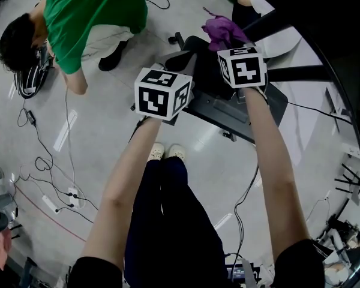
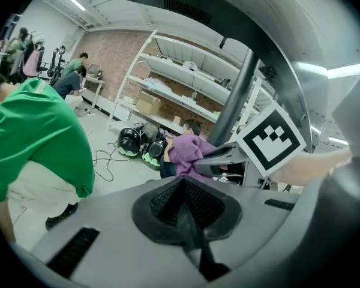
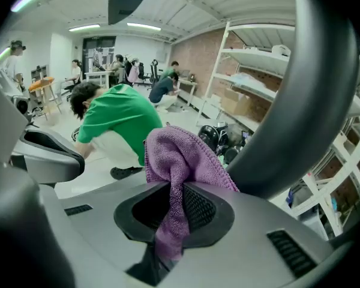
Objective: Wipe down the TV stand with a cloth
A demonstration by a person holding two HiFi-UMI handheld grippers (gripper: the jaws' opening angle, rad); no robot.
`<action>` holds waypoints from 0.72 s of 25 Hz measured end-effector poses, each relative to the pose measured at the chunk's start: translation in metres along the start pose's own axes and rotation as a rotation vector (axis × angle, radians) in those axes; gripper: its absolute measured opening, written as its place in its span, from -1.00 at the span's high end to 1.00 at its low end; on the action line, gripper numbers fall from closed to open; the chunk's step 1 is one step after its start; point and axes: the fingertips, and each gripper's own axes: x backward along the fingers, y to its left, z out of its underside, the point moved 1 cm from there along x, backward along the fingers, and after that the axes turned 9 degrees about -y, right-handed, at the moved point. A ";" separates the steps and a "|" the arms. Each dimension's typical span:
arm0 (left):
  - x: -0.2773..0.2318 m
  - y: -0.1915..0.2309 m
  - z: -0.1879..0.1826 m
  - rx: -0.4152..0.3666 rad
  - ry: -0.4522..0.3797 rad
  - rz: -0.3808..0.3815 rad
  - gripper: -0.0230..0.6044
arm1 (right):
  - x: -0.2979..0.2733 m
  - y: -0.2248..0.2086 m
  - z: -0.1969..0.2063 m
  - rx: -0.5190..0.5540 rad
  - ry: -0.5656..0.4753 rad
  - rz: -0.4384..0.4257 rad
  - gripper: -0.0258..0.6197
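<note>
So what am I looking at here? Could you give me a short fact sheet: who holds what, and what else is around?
Setting: a workshop, seen from above in the head view
Right gripper: shut on a purple cloth, which bunches up above the jaws
Left gripper: jaws together, nothing between them
TV stand: dark base, just ahead of both grippers
Cloth touching the stand: cannot tell
Bystander: person in a green shirt, crouched at the upper left
Clutter: white power strip with thin cables, lower left

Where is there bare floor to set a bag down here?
Bare floor lies between the green-shirted person and the shoes; another patch lies right of the stand base. Cables crowd the lower left.
</note>
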 end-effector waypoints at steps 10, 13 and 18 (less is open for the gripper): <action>0.002 0.004 0.011 0.014 0.022 -0.004 0.91 | -0.010 0.004 0.022 -0.051 0.110 -0.053 0.71; 0.002 0.001 0.013 0.019 0.022 -0.006 0.91 | -0.006 0.003 0.022 -0.053 0.094 -0.052 0.71; 0.000 -0.002 0.017 0.021 0.031 0.001 0.91 | 0.001 0.004 0.015 -0.039 0.036 -0.049 0.71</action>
